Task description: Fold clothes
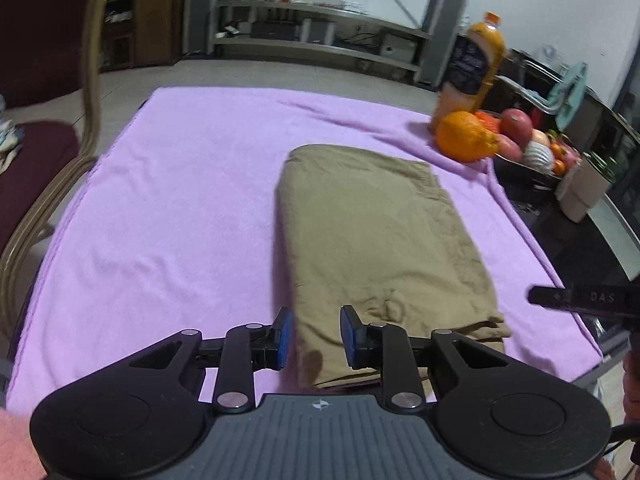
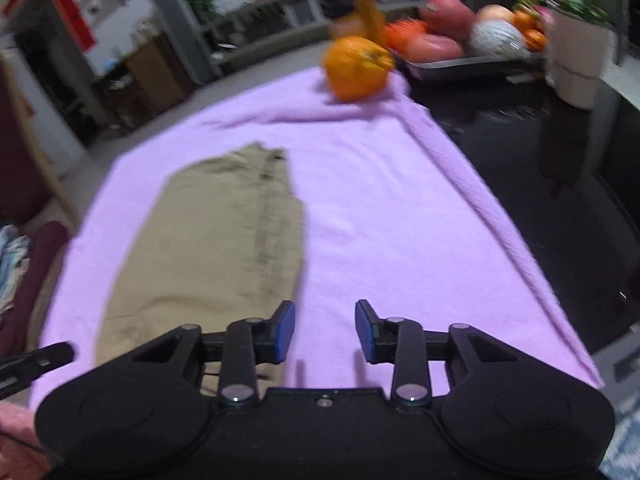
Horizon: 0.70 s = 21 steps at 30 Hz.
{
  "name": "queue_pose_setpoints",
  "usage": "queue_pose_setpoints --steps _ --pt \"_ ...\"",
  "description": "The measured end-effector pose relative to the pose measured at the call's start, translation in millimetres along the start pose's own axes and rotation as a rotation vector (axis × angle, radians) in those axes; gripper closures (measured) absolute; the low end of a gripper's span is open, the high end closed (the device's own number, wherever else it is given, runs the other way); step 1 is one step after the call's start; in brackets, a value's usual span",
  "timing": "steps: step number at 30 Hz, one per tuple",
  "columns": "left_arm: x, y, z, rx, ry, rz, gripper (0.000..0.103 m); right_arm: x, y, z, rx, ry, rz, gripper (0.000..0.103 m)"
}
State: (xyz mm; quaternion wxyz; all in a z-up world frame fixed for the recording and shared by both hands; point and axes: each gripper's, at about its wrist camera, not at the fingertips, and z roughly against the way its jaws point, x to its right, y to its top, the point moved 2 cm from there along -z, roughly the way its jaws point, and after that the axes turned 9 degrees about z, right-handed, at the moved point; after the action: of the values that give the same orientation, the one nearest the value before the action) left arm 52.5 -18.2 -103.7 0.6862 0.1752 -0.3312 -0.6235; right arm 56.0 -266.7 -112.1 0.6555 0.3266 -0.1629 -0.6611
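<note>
Khaki garment (image 1: 372, 232) folded into a long rectangle, lying flat on purple blanket (image 1: 180, 200). Left gripper (image 1: 316, 336) above its near end, jaws apart, nothing clamped between blue pads (image 1: 285, 334). Right gripper (image 2: 325, 330) just right of the garment, over bare blanket, jaws apart, holding nothing. Orange (image 1: 466, 136) and fruit tray (image 2: 472, 65) at far corner.

A pale tiled floor (image 1: 248, 70) runs back to a long grey media shelf (image 1: 316, 46) against a white wall (image 1: 552, 8), with a tall grey speaker (image 1: 442, 32) at its right end and a wooden cabinet (image 1: 154, 26) at its left. At the left edge stands a cane-framed chair (image 1: 48, 184) with a maroon cushion; the light is dim and cool
</note>
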Motion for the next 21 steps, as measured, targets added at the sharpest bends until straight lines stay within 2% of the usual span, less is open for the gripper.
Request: queue_pose_setpoints --steps 1,5,8,9,12,13,19,21 --pt "6 -2 -6 -0.004 0.001 -0.034 0.080 -9 1 2 0.022 0.038 0.031 0.074" --pt "17 -24 -45 -0.077 0.056 -0.163 0.079 -66 -8 -14 0.039 0.138 0.298 0.079" --pt "19 -32 -55 -0.090 0.072 -0.219 0.079 -79 -31 -45 -0.088 0.077 0.390 0.084" --pt "19 -33 -54 -0.092 0.070 -0.224 0.079 -77 -31 -42 -0.097 0.066 0.384 0.084" --pt "12 -29 -51 -0.105 0.060 -0.194 0.078 -73 -28 -29 -0.138 0.016 0.357 0.097" --pt "10 -27 -48 -0.111 0.057 -0.172 0.078 -72 -25 -25 -0.153 -0.003 0.346 0.097" --pt "0 5 -3 -0.014 0.016 -0.032 0.078 -47 3 28 -0.023 0.010 0.219 0.089" --pt "-1 15 3 0.004 0.008 -0.005 0.074 -42 19 41 0.024 0.012 0.206 0.086"
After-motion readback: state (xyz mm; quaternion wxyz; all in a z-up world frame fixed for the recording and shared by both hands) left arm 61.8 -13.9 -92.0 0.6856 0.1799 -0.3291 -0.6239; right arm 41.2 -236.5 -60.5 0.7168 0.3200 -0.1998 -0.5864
